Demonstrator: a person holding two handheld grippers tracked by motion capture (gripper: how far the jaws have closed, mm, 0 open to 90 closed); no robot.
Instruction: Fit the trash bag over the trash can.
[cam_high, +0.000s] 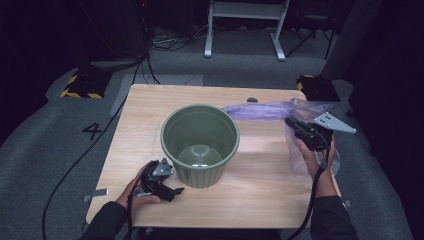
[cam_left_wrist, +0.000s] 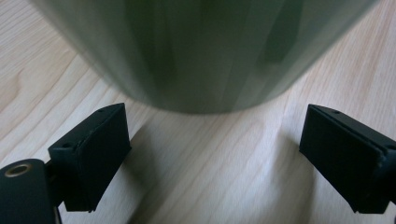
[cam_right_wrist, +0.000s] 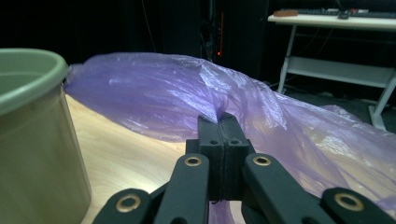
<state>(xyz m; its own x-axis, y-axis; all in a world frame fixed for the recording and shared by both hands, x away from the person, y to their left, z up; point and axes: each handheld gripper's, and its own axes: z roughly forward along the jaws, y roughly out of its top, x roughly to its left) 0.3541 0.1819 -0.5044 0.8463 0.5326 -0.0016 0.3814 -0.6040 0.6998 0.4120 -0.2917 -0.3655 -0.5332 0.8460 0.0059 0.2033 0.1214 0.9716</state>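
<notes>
A green plastic bin stands upright in the middle of the wooden table; its ribbed wall looms close in the left gripper view. My left gripper rests low on the table at the bin's front left, jaws wide apart and open, with bare wood between them. A thin purple plastic bag lies stretched along the table's far right. My right gripper is shut on a fold of this bag, its jaws pressed together on the film, lifted above the table right of the bin.
The table stands on grey carpet with black cables trailing off its left side. A white desk frame is behind the table, and yellow-black striped bases sit at the far corners.
</notes>
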